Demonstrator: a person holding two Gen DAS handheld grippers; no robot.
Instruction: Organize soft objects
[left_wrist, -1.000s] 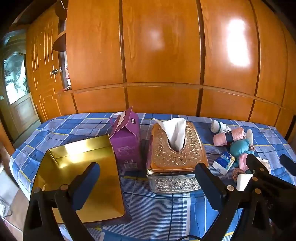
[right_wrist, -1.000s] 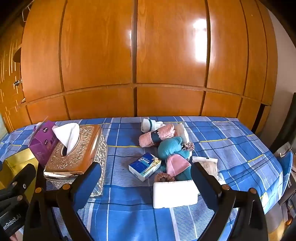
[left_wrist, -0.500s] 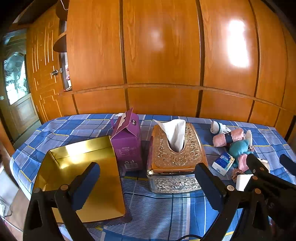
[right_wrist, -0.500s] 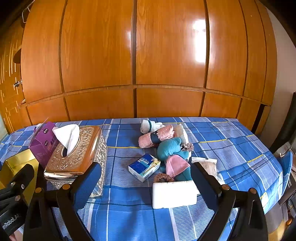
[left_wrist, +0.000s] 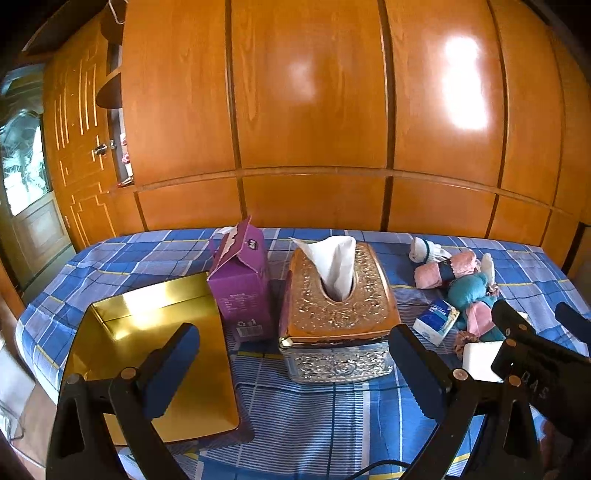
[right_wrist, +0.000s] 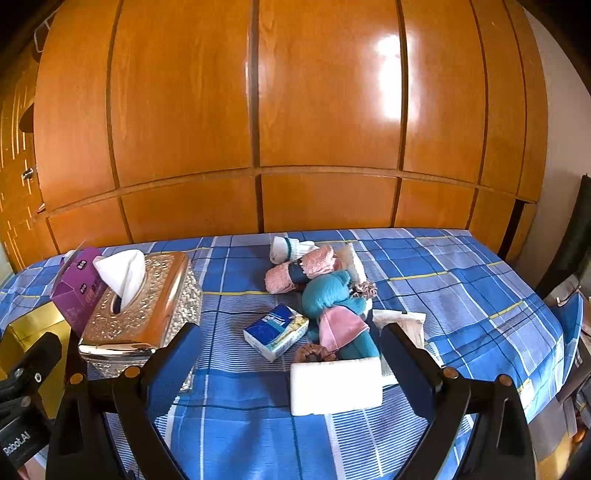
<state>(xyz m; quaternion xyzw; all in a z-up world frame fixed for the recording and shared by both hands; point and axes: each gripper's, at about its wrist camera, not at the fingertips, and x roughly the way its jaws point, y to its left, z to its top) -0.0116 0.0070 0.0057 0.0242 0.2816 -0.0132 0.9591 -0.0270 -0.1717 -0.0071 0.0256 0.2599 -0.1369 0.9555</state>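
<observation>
1. The soft pile (right_wrist: 325, 291) is lying loose on the plaid cloth (right_wrist: 461, 280): rolled socks, a teal toy, pink cloth, what may be a scrunchie, with a tissue pack (right_wrist: 276, 331) and white sponge (right_wrist: 335, 386) just beside it.
2. You are hovering the right gripper (right_wrist: 291, 363) over the sponge, jaws wide and empty.
3. Your left gripper (left_wrist: 295, 363), equally wide, is facing the tissue box (left_wrist: 338, 306) and gold tray (left_wrist: 155, 354).
4. Nothing looks sorted yet; everything is waiting.

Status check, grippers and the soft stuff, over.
Left gripper open, empty. Right gripper open, empty. Soft pile untouched; white sponge nearest. Gold tray empty. Nothing blocking.
</observation>
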